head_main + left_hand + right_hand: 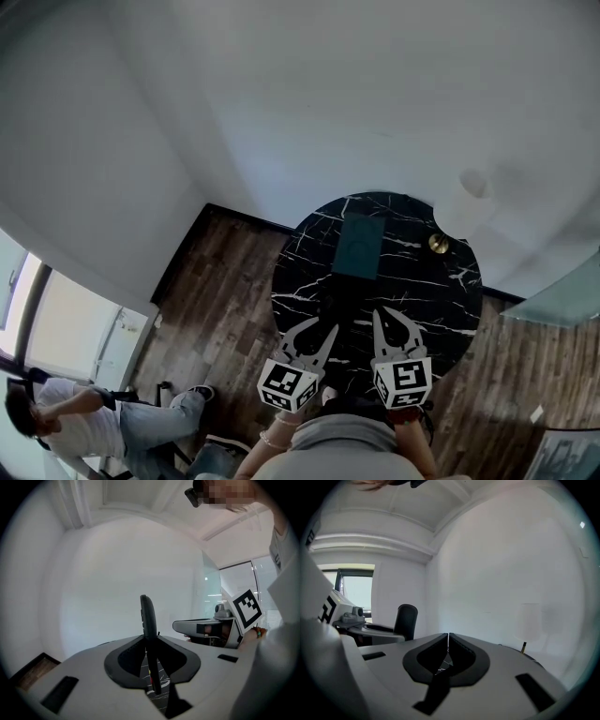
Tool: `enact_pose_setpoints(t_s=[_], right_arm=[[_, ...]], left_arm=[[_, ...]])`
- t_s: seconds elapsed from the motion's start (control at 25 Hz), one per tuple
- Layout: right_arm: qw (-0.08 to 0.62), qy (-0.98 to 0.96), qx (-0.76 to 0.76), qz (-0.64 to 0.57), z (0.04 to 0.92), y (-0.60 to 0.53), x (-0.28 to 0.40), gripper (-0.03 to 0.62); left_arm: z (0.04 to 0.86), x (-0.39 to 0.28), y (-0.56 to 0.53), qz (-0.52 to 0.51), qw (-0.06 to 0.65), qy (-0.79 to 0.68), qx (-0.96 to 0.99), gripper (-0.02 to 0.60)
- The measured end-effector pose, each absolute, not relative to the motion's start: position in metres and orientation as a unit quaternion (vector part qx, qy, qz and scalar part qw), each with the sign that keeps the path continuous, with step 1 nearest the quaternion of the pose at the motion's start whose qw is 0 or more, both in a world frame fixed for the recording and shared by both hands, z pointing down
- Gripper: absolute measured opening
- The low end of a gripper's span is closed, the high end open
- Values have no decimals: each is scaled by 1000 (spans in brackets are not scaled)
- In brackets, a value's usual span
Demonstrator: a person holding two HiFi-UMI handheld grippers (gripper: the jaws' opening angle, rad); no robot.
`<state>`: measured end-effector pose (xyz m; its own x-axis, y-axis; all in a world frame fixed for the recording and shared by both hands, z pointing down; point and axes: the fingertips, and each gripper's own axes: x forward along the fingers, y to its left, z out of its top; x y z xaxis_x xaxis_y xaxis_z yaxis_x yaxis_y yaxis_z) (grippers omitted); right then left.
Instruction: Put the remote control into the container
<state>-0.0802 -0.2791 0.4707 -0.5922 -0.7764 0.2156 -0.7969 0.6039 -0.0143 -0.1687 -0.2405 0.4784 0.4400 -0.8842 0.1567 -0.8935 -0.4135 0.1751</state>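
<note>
Left gripper point(327, 330): the jaws are clamped on the remote control point(149, 617). In the left gripper view the remote control stands upright and edge-on between the two jaws, its upper part rising clear of them and its lower end passing down through the gap. In the right gripper view the same black body shows at the left, standing up out of the neighbouring gripper.

Right gripper point(385, 319): the jaws are pressed together with only a hairline seam between them (nothing is caught in that seam). It is held just beside the left gripper, at about the same height. Each gripper carries its marker cube point(403, 382) at the person's end.

Table point(441, 300): round, black marble with white veining, standing on a dark wood floor point(216, 291) against a white wall point(281, 103). Both grippers hover over its near edge.

Container point(359, 246): a dark teal rectangular tray lying flat on the far half of the table, beyond the jaw tips. The remote control is apart from it, in the left gripper on the near side.

Lamp point(466, 201): white shade on a brass base, at the far right rim of the table, well apart from the container.

A second person point(66, 424) sits on the floor side at the lower left of the head view.
</note>
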Motion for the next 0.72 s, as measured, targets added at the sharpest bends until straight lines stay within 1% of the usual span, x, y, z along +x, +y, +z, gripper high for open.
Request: enact_pose_setpoints(t_s=[0.72], right_arm=[[121,-857,495,75,492,-333,-10,13]], left_arm=[[605,-173,-315,133,212,-527,812,78]])
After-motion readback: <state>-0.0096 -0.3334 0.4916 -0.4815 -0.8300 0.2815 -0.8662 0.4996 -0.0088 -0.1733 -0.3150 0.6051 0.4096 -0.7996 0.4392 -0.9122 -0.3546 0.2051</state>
